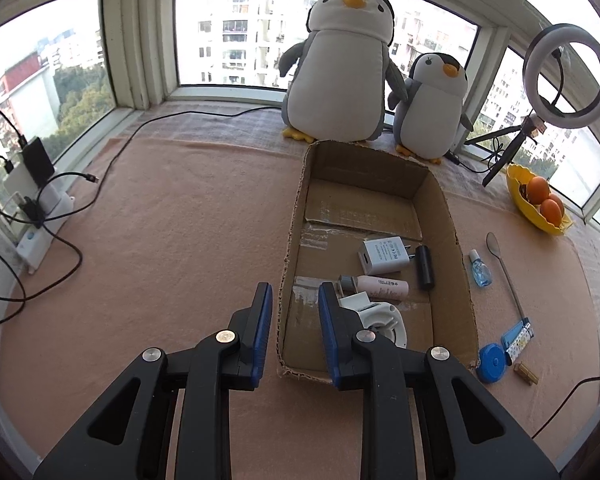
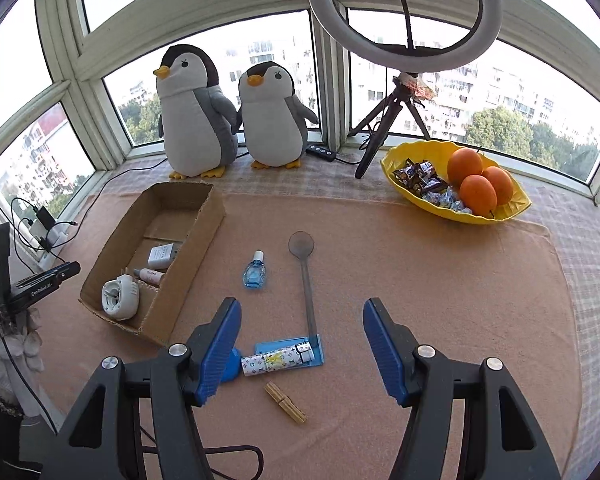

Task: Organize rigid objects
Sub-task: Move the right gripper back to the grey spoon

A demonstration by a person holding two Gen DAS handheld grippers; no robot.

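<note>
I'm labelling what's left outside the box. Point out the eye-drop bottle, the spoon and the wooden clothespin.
eye-drop bottle (image 2: 254,276): right wrist view, blue body.
spoon (image 2: 301,243): right wrist view, bowl.
wooden clothespin (image 2: 285,403): right wrist view, middle.

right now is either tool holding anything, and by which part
Nothing is held. The left tool hangs open above the near end of the cardboard box, nothing between its pads. The right tool is open over the pink cloth.

Wrist views, angled down, share cardboard box (image 1: 440,200).
</note>
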